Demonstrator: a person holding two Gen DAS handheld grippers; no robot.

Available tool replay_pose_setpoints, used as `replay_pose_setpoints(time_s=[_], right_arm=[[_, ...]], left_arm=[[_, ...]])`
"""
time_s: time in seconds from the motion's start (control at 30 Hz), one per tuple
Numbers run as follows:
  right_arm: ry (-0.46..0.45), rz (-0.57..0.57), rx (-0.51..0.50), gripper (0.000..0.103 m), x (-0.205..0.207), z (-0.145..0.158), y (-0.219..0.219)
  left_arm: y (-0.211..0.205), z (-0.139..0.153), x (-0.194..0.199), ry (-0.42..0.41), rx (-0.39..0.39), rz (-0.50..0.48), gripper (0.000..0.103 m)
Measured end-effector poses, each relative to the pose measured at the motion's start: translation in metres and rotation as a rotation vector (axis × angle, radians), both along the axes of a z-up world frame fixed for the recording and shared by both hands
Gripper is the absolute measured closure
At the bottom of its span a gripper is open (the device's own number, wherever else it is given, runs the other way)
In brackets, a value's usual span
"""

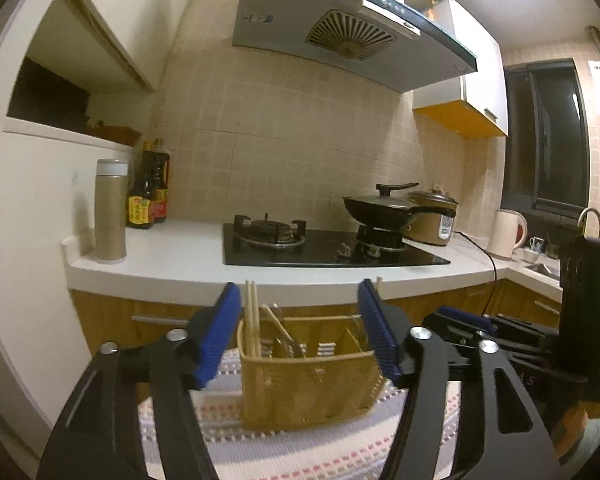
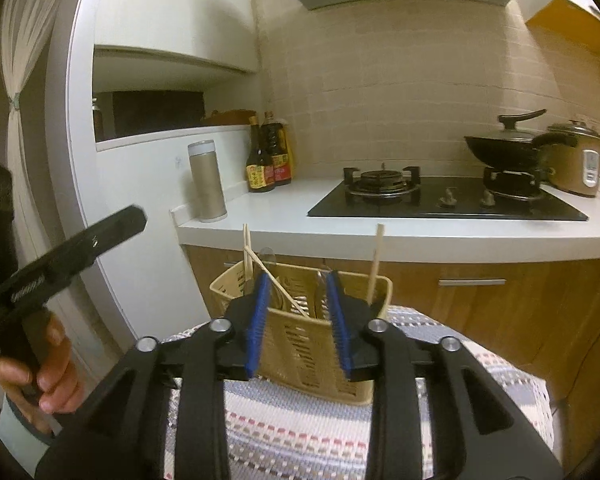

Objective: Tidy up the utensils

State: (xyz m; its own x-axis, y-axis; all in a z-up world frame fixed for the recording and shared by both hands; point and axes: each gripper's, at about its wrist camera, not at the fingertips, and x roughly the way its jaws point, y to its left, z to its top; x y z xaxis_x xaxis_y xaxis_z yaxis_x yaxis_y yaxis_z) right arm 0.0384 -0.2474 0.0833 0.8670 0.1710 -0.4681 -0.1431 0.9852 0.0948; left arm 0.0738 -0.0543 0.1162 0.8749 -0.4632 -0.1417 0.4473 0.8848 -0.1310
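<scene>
The left hand-held gripper (image 1: 298, 320) is spread wide and the right hand-held gripper (image 2: 298, 316) is partly spread, both empty. Both face the tan utensil basket (image 1: 312, 380), which stands on a striped cloth (image 1: 300, 456) holding chopsticks (image 1: 253, 320) upright, below the white counter (image 1: 172, 256).
</scene>
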Motion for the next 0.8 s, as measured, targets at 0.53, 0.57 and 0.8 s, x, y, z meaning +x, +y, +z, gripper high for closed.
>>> replay_pose_setpoints(time_s=[0.53,0.57,0.8], right_arm=[[-0.127,-0.172,-0.210,0.018,-0.044,-0.008,-0.002],[-0.125,-0.177,-0.211,0.016,-0.043,-0.012,-0.002],[-0.101,-0.222,-0.120,0.015,-0.027,-0.035,-0.016]], left_arm=[[-0.015,-0.018,-0.044,-0.011,0.104,0.276,0.008],[-0.016,-0.023,-0.042,-0.011,0.111,0.295,0.008],[-0.026,-0.054,-0.030,-0.021,0.153,0.375,0.008]])
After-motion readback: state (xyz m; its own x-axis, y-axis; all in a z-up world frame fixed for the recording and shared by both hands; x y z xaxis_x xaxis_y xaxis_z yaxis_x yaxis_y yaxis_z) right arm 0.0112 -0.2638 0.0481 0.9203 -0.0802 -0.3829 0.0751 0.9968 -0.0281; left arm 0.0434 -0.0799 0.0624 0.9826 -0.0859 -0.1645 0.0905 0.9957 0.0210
